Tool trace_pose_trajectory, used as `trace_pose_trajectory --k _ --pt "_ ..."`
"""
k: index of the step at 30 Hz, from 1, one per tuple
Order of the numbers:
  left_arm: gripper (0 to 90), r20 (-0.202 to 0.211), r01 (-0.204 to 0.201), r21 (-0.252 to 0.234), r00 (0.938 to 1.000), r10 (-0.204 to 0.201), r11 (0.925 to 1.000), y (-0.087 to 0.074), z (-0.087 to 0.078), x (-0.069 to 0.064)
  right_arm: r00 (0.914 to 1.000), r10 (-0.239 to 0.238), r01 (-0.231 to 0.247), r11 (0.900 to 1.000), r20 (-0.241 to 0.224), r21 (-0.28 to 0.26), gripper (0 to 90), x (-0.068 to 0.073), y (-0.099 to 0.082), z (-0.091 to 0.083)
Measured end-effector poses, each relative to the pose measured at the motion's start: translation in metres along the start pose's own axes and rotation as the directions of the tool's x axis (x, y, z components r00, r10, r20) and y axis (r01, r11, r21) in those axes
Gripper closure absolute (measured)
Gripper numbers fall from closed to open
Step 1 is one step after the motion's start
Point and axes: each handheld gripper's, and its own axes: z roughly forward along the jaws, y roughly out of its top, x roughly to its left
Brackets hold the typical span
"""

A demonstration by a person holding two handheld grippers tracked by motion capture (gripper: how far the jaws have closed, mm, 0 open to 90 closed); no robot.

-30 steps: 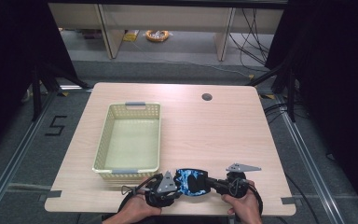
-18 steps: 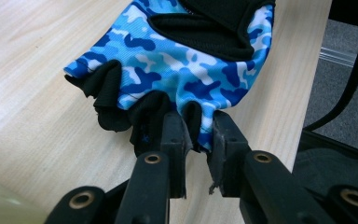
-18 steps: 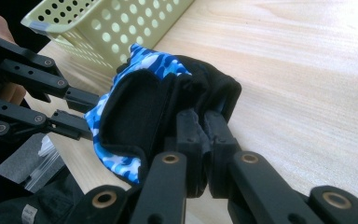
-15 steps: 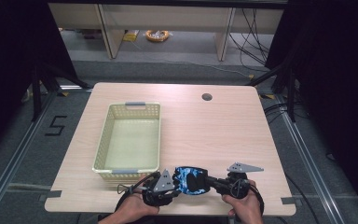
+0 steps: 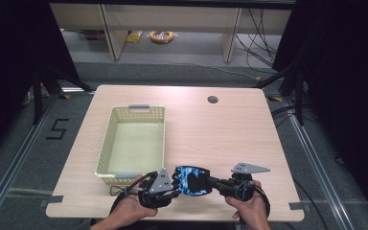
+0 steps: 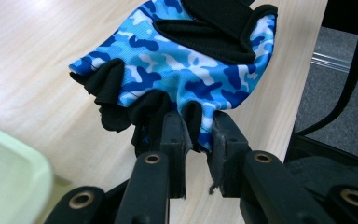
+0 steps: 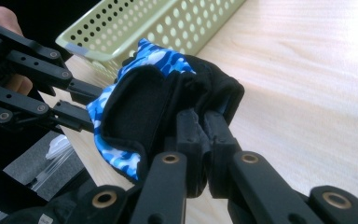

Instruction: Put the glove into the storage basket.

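I see a glove (image 6: 186,60) of smooth, stretchy blue camouflage cloth with matt black fabric patches, pinched in matt black plastic jaws with brass-coloured rivets. Under it my table (image 5: 211,139) looks like pale, smooth wood laminate with a soft sheen. Beside the glove, the basket (image 5: 135,143) is perforated, pale yellow-green plastic.

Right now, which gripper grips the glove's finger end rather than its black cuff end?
The left gripper: its jaws pinch the blue camouflage glove at the short black-edged finger stubs. The right gripper clamps the opposite, black cuff end.
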Motion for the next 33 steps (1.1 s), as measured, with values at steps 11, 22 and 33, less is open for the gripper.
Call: trace_pose_trajectory --k 11,22,33 --pt "76.7 -0.029 0.030 -0.019 0.9991 -0.030 0.9994 0.009 -0.027 0.013 0.9997 -0.020 0.020 0.9998 -0.014 -0.007 86.8 0.024 0.037 0.001" --pt "76.6 -0.077 0.044 -0.037 0.9959 -0.047 0.9984 0.010 -0.054 0.031 0.9920 -0.126 0.126 0.9918 0.008 0.021 86.8 0.043 0.073 0.019" --pt "76.5 -0.134 0.062 -0.037 0.9887 -0.067 0.9974 0.000 -0.080 0.052 0.9818 -0.190 0.189 0.9807 0.013 0.051 86.8 0.058 0.103 0.048"
